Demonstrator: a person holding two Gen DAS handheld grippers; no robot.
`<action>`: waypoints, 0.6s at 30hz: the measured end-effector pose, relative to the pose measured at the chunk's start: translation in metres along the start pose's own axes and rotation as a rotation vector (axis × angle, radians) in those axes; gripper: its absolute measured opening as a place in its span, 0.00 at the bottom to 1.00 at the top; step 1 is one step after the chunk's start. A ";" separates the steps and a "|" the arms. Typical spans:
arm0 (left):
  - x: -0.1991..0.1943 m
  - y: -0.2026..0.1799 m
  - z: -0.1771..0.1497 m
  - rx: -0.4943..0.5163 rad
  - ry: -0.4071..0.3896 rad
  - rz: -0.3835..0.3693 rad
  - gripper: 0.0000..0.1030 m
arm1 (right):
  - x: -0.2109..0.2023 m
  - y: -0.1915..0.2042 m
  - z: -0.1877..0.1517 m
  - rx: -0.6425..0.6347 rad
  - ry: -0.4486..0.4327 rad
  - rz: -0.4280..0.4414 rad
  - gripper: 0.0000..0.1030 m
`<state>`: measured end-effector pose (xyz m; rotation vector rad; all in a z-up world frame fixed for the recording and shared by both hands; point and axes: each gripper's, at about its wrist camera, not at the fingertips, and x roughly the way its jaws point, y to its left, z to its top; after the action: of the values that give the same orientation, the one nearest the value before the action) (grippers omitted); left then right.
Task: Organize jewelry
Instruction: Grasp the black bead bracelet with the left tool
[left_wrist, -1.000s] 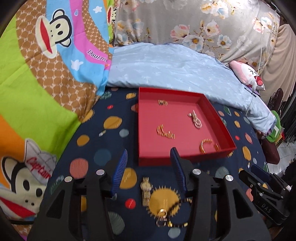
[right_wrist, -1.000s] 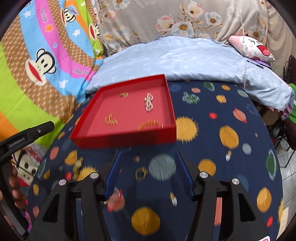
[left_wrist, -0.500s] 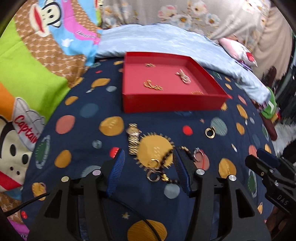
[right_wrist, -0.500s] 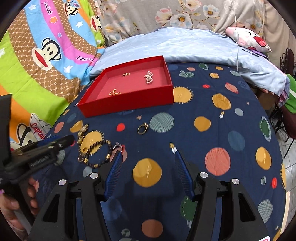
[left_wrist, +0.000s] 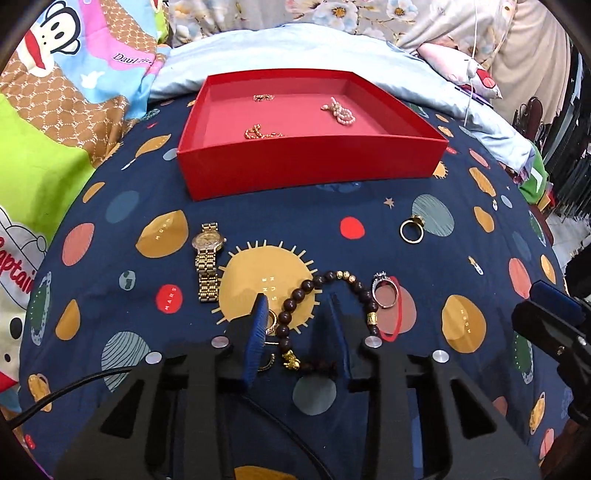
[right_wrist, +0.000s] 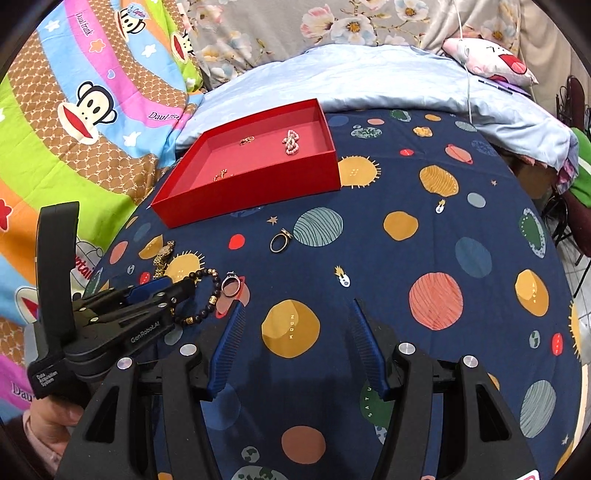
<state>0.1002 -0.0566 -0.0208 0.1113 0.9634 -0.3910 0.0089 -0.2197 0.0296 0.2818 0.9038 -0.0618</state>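
Plenty of tiny print on the navy planet-patterned bedsheet (left_wrist: 258, 221): "THE SUN" on the big yellow sun (left_wrist: 267, 284), "MARS" on a small red dot (left_wrist: 168, 298), "MOON" on mustard blobs (right_wrist: 290, 328), and "SATU…" cut off on a dark ringed planet (right_wrist: 373, 406). The black left claw (right_wrist: 177, 290) has "GenRobot.AI" in white on its body, plus a "Data Acquisition System" tag. The rainbow monkey-print blanket (right_wrist: 92, 110) reads "Daul frank", with a red "Captain" partly hidden.
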 end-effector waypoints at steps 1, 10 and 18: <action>0.000 -0.001 0.000 0.000 0.001 -0.006 0.28 | 0.001 0.000 0.000 0.001 0.003 0.000 0.56; -0.003 -0.002 -0.003 -0.007 0.012 -0.083 0.07 | 0.008 0.004 -0.001 0.001 0.020 0.006 0.56; -0.043 0.012 0.000 -0.041 -0.054 -0.111 0.07 | 0.007 0.006 -0.002 -0.004 0.018 0.008 0.56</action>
<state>0.0825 -0.0338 0.0137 0.0098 0.9265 -0.4732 0.0129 -0.2132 0.0243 0.2831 0.9203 -0.0503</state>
